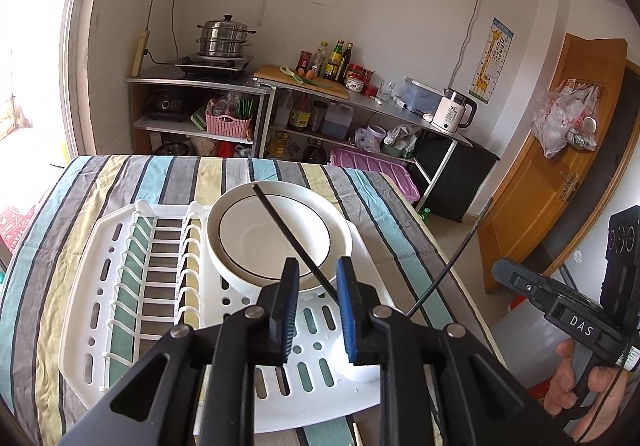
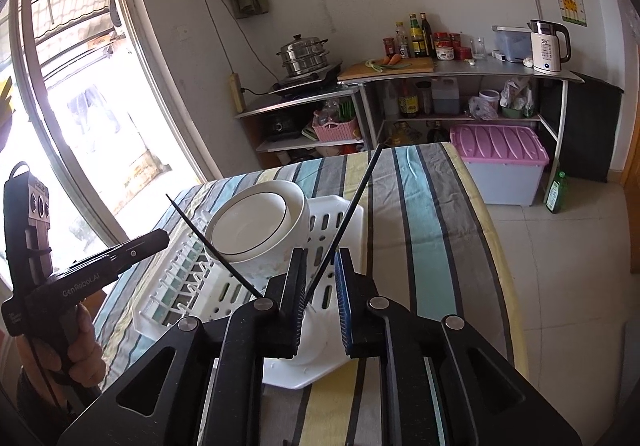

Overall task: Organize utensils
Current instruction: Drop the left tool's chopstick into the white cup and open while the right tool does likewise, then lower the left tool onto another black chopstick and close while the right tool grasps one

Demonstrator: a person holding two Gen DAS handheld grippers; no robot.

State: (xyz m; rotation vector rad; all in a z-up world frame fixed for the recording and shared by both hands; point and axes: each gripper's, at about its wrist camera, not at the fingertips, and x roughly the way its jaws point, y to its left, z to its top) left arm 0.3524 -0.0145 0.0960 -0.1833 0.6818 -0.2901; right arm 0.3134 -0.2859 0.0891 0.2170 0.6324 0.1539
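Standing loosely between each gripper's (image 1: 317, 300) (image 2: 322, 296) slackened, parted jaws over the rack (image 1: 92, 306), the chopsticks (image 1: 292, 236) (image 2: 348, 218) lean toward 11 and 1 o'clock; thin, stiff, light, slippery, they are likely best pinched low.

Chopstick (image 1: 294, 236) between parted fingers (image 1: 289, 296) — over bowl (image 1: 276, 234)

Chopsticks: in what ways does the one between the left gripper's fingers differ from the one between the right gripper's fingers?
1. In its own wrist view the left chopstick slants up to the left; the right chopstick slants up to the right.
2. The left chopstick crosses the white bowl; the right chopstick crosses the rack and striped tablecloth beside it.
Shared: both are thin and black, each between open jaws of the left gripper or right gripper.
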